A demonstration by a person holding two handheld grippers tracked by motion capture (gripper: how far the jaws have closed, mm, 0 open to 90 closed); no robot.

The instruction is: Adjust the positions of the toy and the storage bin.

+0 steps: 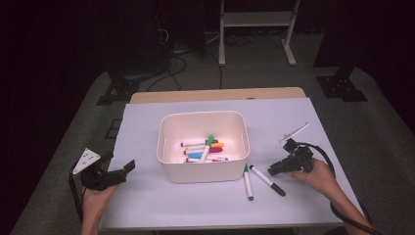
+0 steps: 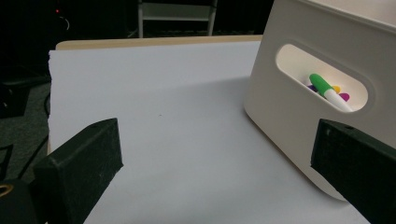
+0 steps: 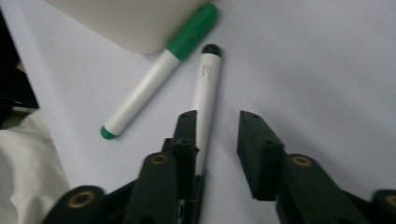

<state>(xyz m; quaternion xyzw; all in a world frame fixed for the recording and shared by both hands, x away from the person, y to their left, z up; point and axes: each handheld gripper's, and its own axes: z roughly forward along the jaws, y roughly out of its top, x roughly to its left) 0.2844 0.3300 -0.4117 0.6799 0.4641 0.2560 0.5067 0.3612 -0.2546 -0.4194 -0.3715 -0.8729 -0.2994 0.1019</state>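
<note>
Sorting markers into the white bin [image 1: 203, 147]: most of the job looks done. Several markers [image 1: 203, 148] already lie inside the bin, pink, yellow, purple, blue and one green-capped lying across the rest. Two are left on the counter [image 1: 147, 196], just outside the bin's near right corner: the green-capped marker [image 1: 247, 182], its cap nearly touching the bin wall, and the black-capped marker [image 1: 267, 180] just beside it on the side away from the bin. My right hand-held gripper [image 3: 217, 128] is down over the black-capped marker, jaws partly open, the marker's barrel lying against the inner face of one jaw with a clear gap to the other; not gripped yet. My left hand-held gripper [image 2: 215, 154] sits off the bin's left wall, jaws wide, nothing between them, idle. Remaining, by my judgement: close on the black-capped marker, lift, drop in the bin, then repeat for the green one.
</note>
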